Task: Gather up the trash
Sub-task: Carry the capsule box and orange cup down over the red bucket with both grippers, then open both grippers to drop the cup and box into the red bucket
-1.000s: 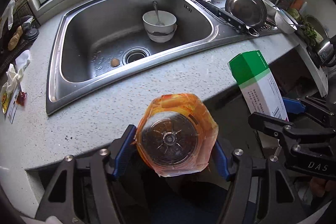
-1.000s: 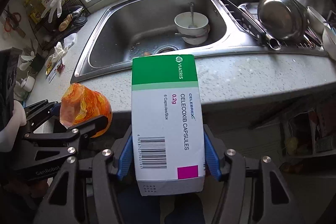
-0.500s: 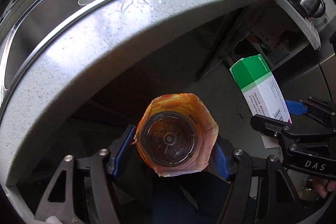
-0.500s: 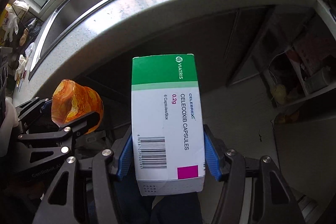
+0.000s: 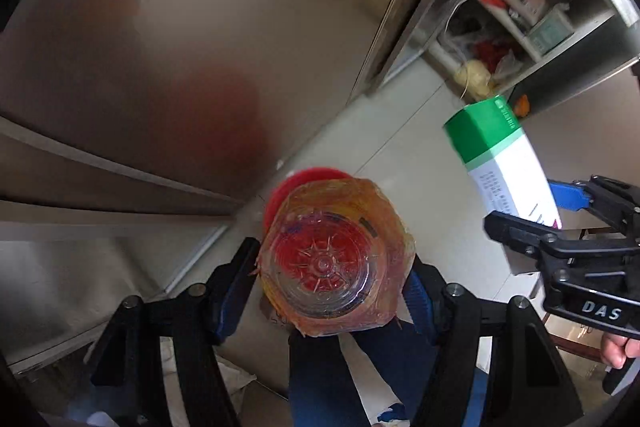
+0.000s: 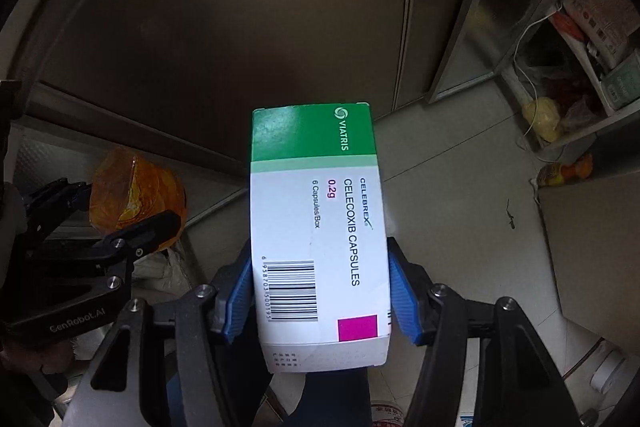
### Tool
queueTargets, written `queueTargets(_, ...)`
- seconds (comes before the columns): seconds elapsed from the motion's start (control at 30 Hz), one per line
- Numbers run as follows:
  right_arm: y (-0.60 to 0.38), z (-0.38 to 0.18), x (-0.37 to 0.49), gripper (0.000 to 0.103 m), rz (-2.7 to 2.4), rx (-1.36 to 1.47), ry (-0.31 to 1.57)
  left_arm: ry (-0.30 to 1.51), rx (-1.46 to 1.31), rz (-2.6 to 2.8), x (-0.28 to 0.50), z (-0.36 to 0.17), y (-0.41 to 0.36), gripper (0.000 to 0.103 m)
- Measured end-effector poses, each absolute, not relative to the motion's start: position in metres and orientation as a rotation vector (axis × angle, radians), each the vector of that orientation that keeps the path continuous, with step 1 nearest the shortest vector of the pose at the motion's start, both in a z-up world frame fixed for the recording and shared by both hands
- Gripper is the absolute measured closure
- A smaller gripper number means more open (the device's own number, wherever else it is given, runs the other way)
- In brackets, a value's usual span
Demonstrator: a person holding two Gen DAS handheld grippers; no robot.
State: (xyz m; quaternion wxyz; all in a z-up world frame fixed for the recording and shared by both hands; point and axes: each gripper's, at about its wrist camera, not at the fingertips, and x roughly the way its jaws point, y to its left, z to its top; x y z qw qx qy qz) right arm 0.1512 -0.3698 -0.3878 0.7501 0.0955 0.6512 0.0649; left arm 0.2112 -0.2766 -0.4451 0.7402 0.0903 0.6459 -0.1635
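Both wrist views, grippers pointed steeply at the floor (image 6: 452, 187). My left gripper (image 5: 332, 275) was clamped on the bottle (image 5: 334, 255), its blue pads pressing the orange-wrapped sides, base toward the lens, red cap beyond the jaws. My right gripper (image 6: 320, 291) was clamped on the box (image 6: 318, 235), pads on its two long edges, green end jutting well past the fingertips.

Hazards, as I judged them: the bottle's loose wrap could slide under the pads and let it drop early; the box, held only near its rear end, could pivot or crush if it met anything. No bin was visible ahead of either jaw, so a release here would probably put both on the floor.

Clearance: ahead of the jaws stood the cabinet door (image 6: 224, 27); its lower edge ran just beyond the bottle. To the right of the right jaws lay open tile, then a cluttered shelf (image 6: 576, 75). The two grippers were near each other, the box just right of the left jaws, leaving little room to swing inward.
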Motion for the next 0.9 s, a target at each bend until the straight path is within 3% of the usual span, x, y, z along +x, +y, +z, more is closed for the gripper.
queueTargets(0.3,-0.390,-0.442,0.157,0.046,0.123,0.196,1.430,1.447,0.189,-0.390,0.215,-0.511,-0.293,0.037)
queueTargets(0.57,-0.393,-0.444,0.157,0.046,0.105,0.215,1.473,1.428,0.202,-0.375,0.219,-0.522,-0.292,0.036)
queueTargets(0.77,-0.391,-0.443,0.164,0.046,0.113,0.198,1.488,1.436,0.202,-0.388,0.225,-0.525,-0.284,0.019)
queueTargets(0.9,-0.384,-0.440,0.165,0.046,0.127,0.176,1.481,1.440,0.186,-0.360,0.223,-0.524,-0.275,0.019)
